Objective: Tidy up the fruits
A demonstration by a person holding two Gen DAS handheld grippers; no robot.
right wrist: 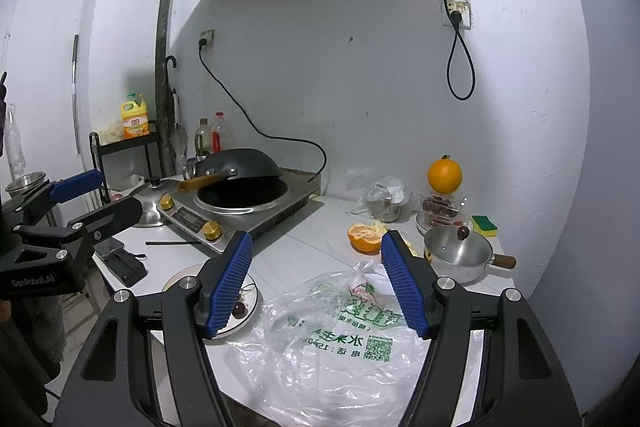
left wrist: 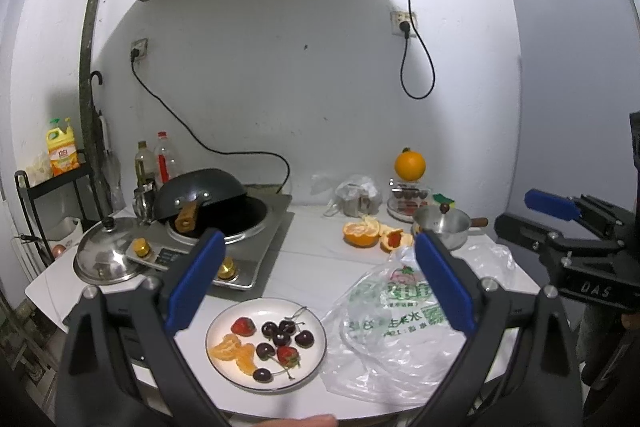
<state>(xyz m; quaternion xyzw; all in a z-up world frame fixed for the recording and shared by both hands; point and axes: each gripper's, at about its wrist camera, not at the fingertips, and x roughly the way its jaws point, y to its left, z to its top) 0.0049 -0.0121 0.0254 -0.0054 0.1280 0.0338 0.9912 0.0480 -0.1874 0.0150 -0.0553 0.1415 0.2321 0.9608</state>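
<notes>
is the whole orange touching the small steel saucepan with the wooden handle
Apart. The right wrist view shows the whole orange perched on a clear container, well behind the small steel saucepan, with countertop between them.

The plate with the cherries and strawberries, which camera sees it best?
The left wrist view. There the whole plate shows, with cherries, strawberries and orange segments on it. In the right wrist view the same plate is mostly hidden behind the right gripper's blue finger; only its rim and one cherry show.
</notes>
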